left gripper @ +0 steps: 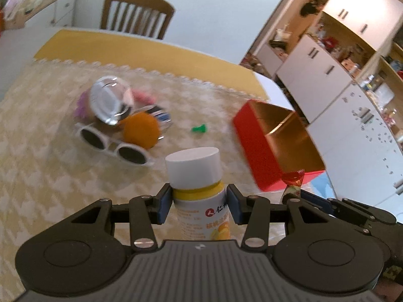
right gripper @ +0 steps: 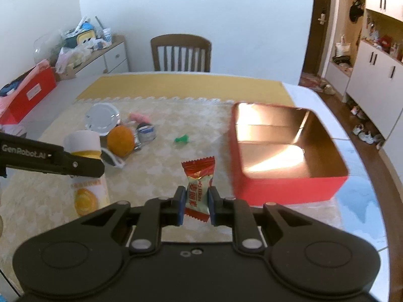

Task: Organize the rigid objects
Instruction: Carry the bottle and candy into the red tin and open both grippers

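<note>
My left gripper (left gripper: 199, 206) is shut on a white pill bottle (left gripper: 195, 176) with a white cap and yellow band; the bottle also shows in the right wrist view (right gripper: 85, 156). My right gripper (right gripper: 196, 207) is shut on a red and white wrapped candy (right gripper: 199, 183), held above the table left of the red box (right gripper: 284, 188); the candy also shows in the left wrist view (left gripper: 293, 180). The red box (left gripper: 252, 146) has a gold inside with two compartments that look empty.
A pile lies on the patterned tablecloth (right gripper: 161, 171): white sunglasses (left gripper: 113, 146), an orange ball (left gripper: 141, 130), a clear glass jar (left gripper: 108, 100), a small tin (right gripper: 144, 130) and pink and purple items. A small green piece (left gripper: 199, 128) lies apart. A chair (right gripper: 181, 52) stands beyond the table; cabinets on the right.
</note>
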